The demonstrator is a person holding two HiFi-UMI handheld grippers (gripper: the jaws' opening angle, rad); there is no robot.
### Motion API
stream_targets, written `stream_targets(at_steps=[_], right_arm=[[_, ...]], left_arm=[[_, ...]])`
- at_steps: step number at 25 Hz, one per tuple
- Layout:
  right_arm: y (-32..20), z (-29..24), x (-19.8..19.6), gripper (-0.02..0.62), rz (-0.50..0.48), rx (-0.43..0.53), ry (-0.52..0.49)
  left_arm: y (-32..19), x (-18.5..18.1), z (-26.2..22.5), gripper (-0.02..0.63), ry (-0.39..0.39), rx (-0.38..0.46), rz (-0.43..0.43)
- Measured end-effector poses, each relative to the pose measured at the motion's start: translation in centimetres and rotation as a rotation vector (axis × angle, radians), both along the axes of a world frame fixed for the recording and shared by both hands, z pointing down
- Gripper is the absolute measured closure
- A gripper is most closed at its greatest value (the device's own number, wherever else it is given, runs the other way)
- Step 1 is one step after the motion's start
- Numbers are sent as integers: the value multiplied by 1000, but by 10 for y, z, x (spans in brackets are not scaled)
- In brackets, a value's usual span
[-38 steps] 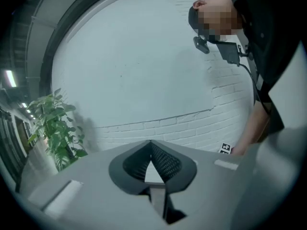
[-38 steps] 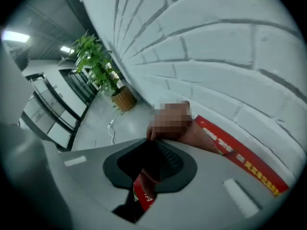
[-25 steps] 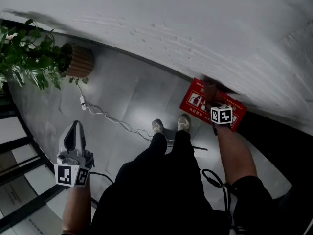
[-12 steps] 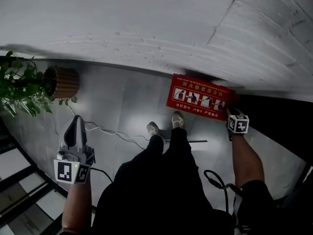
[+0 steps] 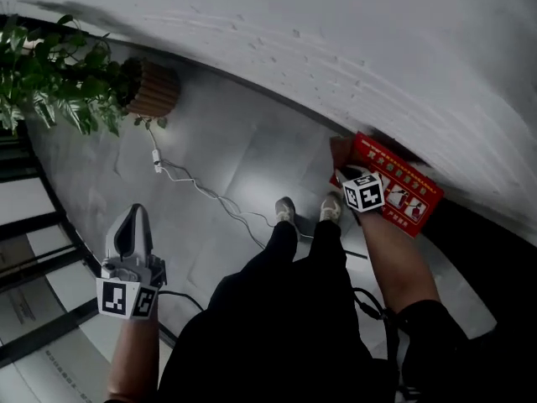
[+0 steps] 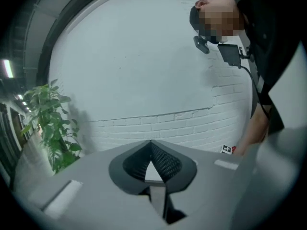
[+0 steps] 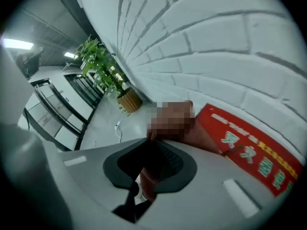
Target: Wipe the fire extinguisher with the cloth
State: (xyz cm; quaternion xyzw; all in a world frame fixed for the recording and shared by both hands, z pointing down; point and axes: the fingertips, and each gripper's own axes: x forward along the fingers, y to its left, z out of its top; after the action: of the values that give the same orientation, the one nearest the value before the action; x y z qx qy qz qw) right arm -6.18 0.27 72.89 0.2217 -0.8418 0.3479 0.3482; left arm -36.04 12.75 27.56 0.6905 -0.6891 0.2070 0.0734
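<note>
Left gripper (image 6: 151,148): lower left of head view, jaws together, empty | Right gripper (image 7: 149,145): clamped on reddish cloth (image 7: 145,181) | Red fire extinguisher box (image 5: 401,190): right of centre, on the floor by the white wall (image 5: 336,40), cloth at its left end.

We've got the left gripper (image 5: 132,218) held out low at the left of the head view, pointing ahead and slightly down, marker cube (image 5: 124,299) nearest us, bare left forearm (image 5: 134,355) running straight back. In the left gripper view its jaws (image 6: 151,147) stand together at the tips, nothing between them. Over on the right, the right forearm (image 5: 401,263) reaches forward, and the right gripper (image 5: 346,168) tips steeply down past its own marker cube (image 5: 363,193). In the right gripper view its jaws are clamped on a reddish-brown cloth (image 7: 199,135), which bunches out beyond the pads.
</note>
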Motion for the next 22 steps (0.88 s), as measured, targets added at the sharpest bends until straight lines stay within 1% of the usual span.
stream_targets(at_steps=[2,4,5,7,9,11,13,15,18,20,21,22], right_arm=[[5,16,-17,551,-71,-25,45],[5,24,-23,551,-116,-38,94],[4,25,-22,551,-121,-44,109],[2,25,-16,551,-93,-69,123],[3,24,4,551,-22,-101,130],[4,22,39,551,81,-127,125],[10,20,87,551,201,-148,112],[22,17,142,551,316,-158,111],[43,14,233,551,520,-167,146],[62,14,286,551,635,-188,188],[71,14,306,551,664,-197,213],[78,12,320,551,672,-199,235]], left_arm=[[18,-8,-7,606,-19,-14,-43],[27,-8,-17,606,-1,8,-76],[29,-8,-21,606,14,25,-85],[31,-7,-21,606,24,35,-94],[24,-4,-17,606,12,25,-71],[6,8,-14,606,15,28,-14],[-20,28,-17,606,57,59,51],[-41,41,-14,606,65,63,112],[-68,63,-5,606,53,50,225],[-85,82,-4,606,92,62,274],[-93,90,-6,606,125,72,284],[-101,96,-8,606,155,82,292]])
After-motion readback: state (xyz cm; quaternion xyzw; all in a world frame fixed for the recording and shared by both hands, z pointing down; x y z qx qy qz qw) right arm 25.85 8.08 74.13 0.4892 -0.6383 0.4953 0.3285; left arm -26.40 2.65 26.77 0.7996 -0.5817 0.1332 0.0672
